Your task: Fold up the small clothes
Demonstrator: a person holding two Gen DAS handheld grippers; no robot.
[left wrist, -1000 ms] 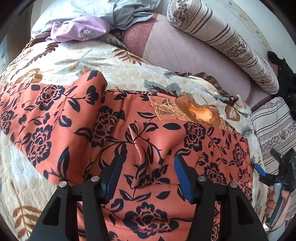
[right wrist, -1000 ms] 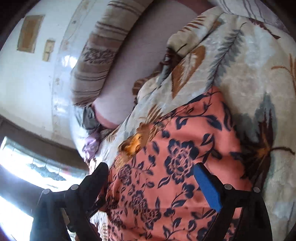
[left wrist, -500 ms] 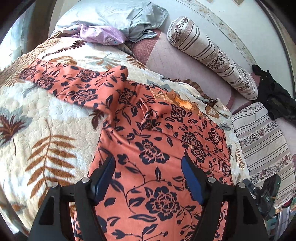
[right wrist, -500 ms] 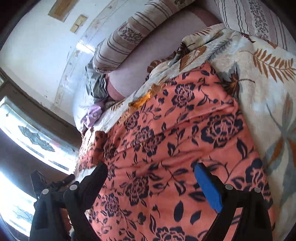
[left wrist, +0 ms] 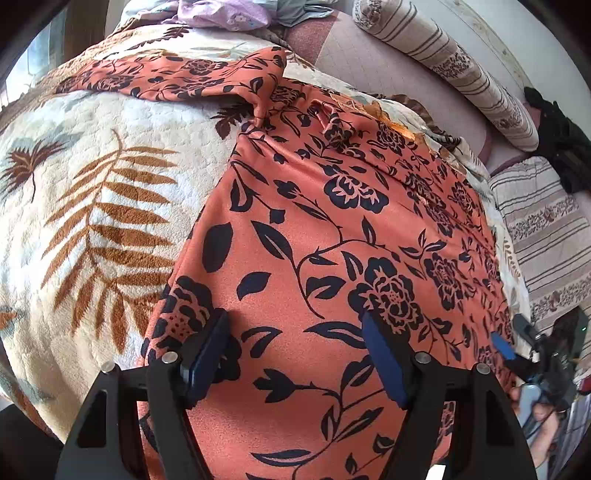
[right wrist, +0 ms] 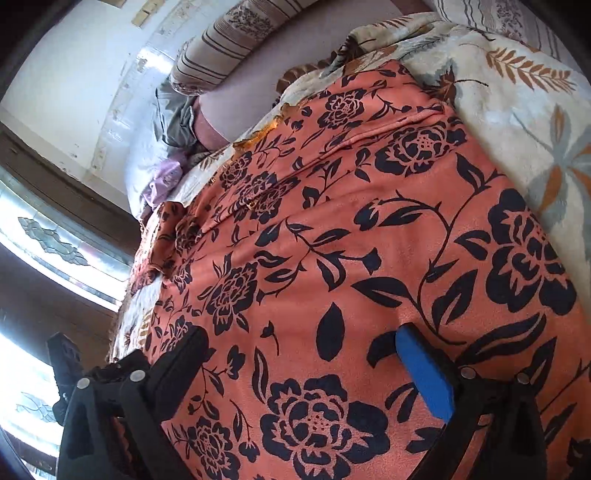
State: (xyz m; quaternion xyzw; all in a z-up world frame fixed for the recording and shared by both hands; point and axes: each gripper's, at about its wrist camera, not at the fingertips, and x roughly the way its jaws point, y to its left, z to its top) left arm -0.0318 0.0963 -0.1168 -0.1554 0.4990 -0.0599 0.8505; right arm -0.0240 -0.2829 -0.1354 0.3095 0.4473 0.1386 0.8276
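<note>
An orange garment (left wrist: 332, 221) with dark flowers lies spread flat on a cream leaf-print blanket (left wrist: 92, 184). One sleeve (left wrist: 177, 74) stretches away to the far left. My left gripper (left wrist: 293, 317) hovers open over the garment's near left part, its fingers apart from the cloth. In the right wrist view the same garment (right wrist: 369, 240) fills the frame. My right gripper (right wrist: 301, 332) stands wide over its near right part, jaws opening and no cloth pinched between them. It also shows at the right edge of the left wrist view as the right gripper (left wrist: 517, 339), with a hand (left wrist: 543, 413) on it.
A striped bolster (left wrist: 443, 55) lies along the far wall, beside a striped pillow (left wrist: 546, 229) and a black cloth (left wrist: 561, 147). Purple and grey clothes (left wrist: 221, 14) are heaped at the far end. A window (right wrist: 37, 240) is at the left.
Both grippers have drawn back from the collar end toward the garment's near hem. The left jaws stand wider than a second ago. The garment now lies flatter, its sleeve stretched out.
</note>
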